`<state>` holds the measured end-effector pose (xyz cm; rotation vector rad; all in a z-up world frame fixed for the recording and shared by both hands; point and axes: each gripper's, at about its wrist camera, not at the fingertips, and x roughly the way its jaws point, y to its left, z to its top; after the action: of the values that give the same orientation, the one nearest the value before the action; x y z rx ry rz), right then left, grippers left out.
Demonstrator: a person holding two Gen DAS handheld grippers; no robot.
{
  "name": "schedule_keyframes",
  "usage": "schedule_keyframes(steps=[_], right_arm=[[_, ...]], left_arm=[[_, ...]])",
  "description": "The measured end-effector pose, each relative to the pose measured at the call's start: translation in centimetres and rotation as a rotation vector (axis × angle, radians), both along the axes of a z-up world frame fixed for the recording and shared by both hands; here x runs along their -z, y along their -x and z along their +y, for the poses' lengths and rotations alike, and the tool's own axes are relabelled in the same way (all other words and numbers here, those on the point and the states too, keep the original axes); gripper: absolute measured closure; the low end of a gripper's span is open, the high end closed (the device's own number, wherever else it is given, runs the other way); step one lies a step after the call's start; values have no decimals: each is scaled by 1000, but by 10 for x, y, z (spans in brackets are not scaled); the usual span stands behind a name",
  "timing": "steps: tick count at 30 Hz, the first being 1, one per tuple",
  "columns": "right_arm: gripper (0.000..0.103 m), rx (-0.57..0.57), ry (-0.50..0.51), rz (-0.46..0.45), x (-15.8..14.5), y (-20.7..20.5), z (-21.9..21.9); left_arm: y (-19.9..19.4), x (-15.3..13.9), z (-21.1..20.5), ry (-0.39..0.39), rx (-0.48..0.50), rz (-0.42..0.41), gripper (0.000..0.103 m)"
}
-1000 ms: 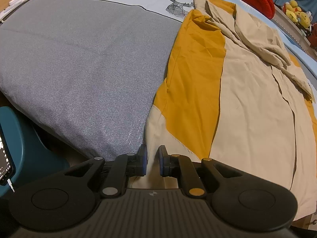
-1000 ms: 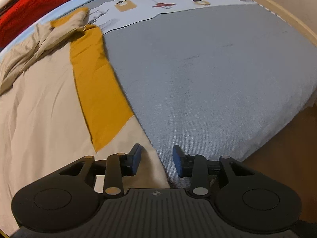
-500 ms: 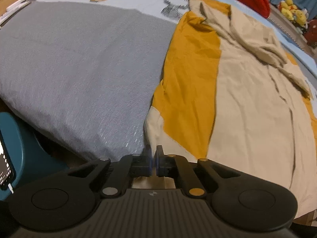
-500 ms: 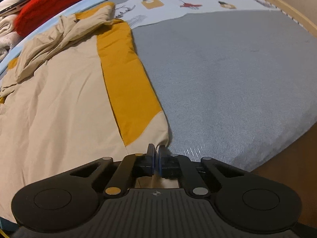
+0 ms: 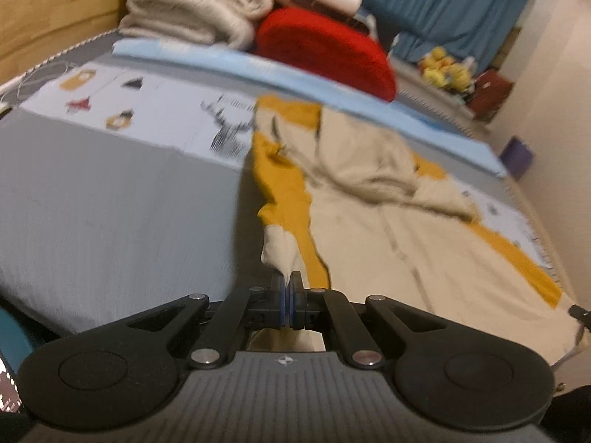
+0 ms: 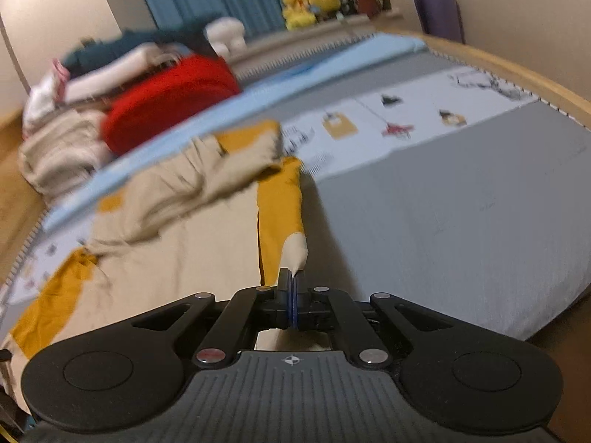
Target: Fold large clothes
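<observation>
A large beige garment with mustard-yellow panels (image 5: 369, 229) lies spread on the bed, its far part bunched. It also shows in the right wrist view (image 6: 184, 229). My left gripper (image 5: 287, 288) is shut on the garment's near beige corner and holds it lifted off the bed. My right gripper (image 6: 291, 288) is shut on a beige corner at the garment's other near side, also lifted. The fabric rises in a taut strip from the bed to each gripper.
The garment lies on a grey bed cover (image 5: 92, 203) with a printed white strip (image 6: 406, 122) beyond. Behind are a red cushion (image 5: 325, 51), folded beige blankets (image 5: 192, 3), blue curtains and yellow plush toys (image 6: 310, 3). The bed's near edge drops to a wooden floor.
Both grippers closed on the garment's near corners, then lifted and tilted up; the corners now hang from the jaws and the views show the far end of the room.
</observation>
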<state>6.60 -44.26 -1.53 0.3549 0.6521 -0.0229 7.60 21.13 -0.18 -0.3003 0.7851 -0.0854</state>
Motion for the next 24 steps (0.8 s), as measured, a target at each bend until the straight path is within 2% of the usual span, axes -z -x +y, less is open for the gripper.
schedule_keyframes(steps=[7, 10, 13, 16, 18, 21, 24], right_arm=[[103, -65, -57, -92, -53, 56, -12], [103, -65, -104, -116, -70, 87, -25], [103, -49, -133, -128, -77, 107, -38], [103, -19, -166, -113, -74, 102, -46], [103, -11, -163, -95, -66, 82, -48], [103, 0, -168, -59, -53, 27, -48], [103, -7, -155, -42, -45, -41, -42]], left_arm=[[47, -63, 25, 98, 68, -15, 103], [71, -82, 39, 136, 80, -11, 103], [75, -84, 52, 177, 64, 5, 102], [51, -66, 55, 192, 39, 39, 102], [23, -47, 57, 200, 8, 84, 102], [-43, -14, 58, 240, -34, 146, 102], [-109, 7, 53, 240, -79, 161, 99]])
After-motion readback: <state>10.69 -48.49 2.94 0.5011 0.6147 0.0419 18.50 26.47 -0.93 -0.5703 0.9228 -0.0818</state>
